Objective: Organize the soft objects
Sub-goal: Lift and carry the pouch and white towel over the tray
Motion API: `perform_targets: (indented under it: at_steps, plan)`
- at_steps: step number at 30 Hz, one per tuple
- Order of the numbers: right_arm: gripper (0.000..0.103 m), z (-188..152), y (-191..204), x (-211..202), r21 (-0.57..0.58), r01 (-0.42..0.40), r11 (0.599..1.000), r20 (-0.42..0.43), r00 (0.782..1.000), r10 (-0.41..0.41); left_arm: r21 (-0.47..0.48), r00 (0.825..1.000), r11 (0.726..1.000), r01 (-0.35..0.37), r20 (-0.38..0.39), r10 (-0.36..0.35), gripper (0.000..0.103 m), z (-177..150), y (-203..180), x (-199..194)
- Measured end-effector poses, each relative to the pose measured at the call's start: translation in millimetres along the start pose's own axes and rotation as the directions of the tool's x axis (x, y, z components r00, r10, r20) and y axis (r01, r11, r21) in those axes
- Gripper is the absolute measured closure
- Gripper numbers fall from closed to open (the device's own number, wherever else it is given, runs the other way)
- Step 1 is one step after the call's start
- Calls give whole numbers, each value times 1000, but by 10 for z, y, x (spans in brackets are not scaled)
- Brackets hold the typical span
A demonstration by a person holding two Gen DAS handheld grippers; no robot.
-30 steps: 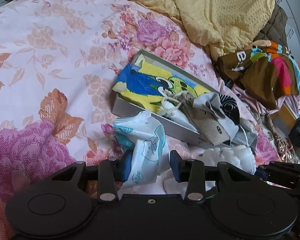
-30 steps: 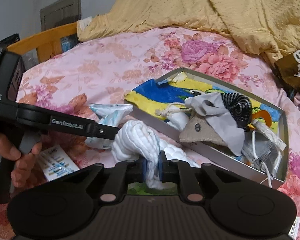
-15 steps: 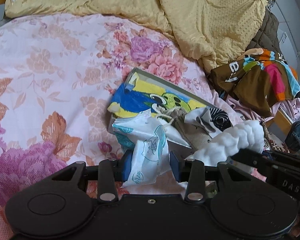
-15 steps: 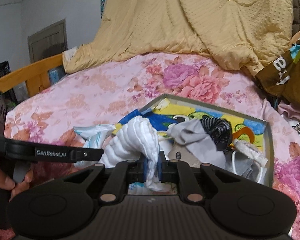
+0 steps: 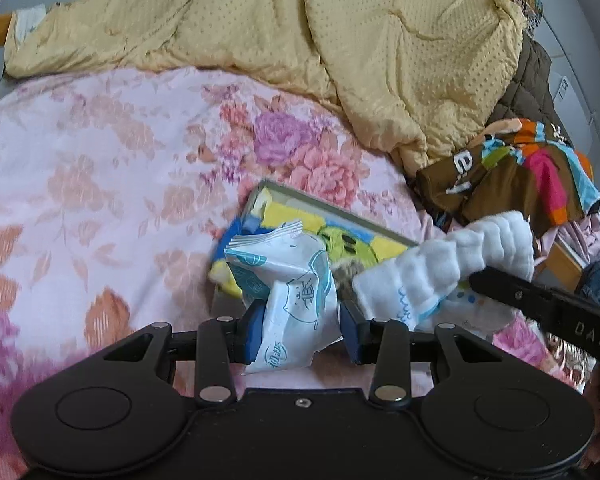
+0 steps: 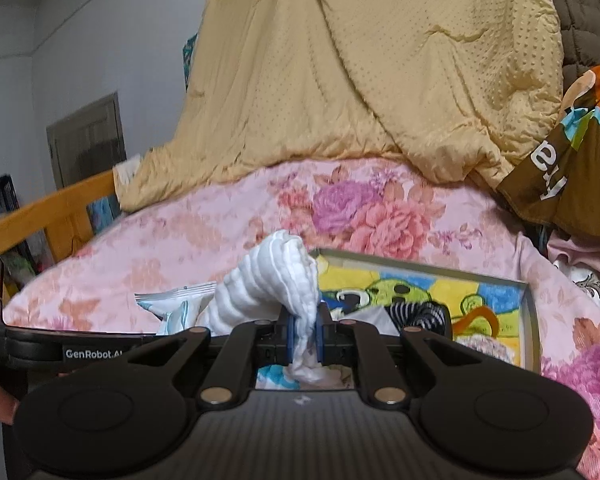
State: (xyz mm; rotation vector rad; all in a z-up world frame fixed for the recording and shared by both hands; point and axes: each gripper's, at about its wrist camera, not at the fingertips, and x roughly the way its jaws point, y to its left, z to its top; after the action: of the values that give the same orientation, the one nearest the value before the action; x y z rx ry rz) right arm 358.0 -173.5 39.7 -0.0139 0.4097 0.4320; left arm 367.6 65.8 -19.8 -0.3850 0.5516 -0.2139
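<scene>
A bed (image 5: pixel 80 168) with a pink floral sheet fills the space ahead of both tools. A yellow quilted blanket (image 5: pixel 300 40) is heaped at its far end, beyond everything else. To the far right of the left hand-held gripper (image 5: pixel 300 332) lies a brown garment with bright colour patches (image 5: pixel 512 184), just beside the blanket's edge.

A shallow grey box (image 6: pixel 532 320) sits on the sheet just ahead of the right hand-held gripper (image 6: pixel 303 338), lined with a yellow and blue cartoon-print cloth (image 6: pixel 400 292); a black-and-white striped item (image 6: pixel 416 314) lies on that cloth, close to the tool's right side.

The right hand-held gripper has its blue pads pressed together on a white ribbed cloth (image 6: pixel 276 284), which stands up in a fold above the pads and hangs over the box's near-left corner. In the left wrist view the same cloth (image 5: pixel 452 260) stretches to the right of the left tool.

The left hand-held gripper holds a white and blue plastic packet (image 5: pixel 296 292) between its pads, which are fairly wide apart; the left pad touches the packet, and contact at the right pad cannot be made out. The packet is lifted in front of the box's near-left end.
</scene>
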Motion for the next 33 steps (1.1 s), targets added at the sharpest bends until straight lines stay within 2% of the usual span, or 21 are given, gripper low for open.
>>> perform_targets:
  at_steps: [5,12,28,33]
  plan:
    - [92,121,-104,45,23,20,1000,40,999,-21,34,1000,999,-11,21,10,61,240,-111,115]
    - [92,254,-216,284,43,38,998,59,997,-41,72,1000,997,-17,-20,19,61,401,-190,464]
    - [91,179,-549,635,128,78,989,-5,997,-78,107,986,993,-49,-151,65,61,359,-308,1166]
    - [89,72,-572,746,100,85,991,-43,996,-81,123,980,990,-69,-177,90,60,323,-334,1287]
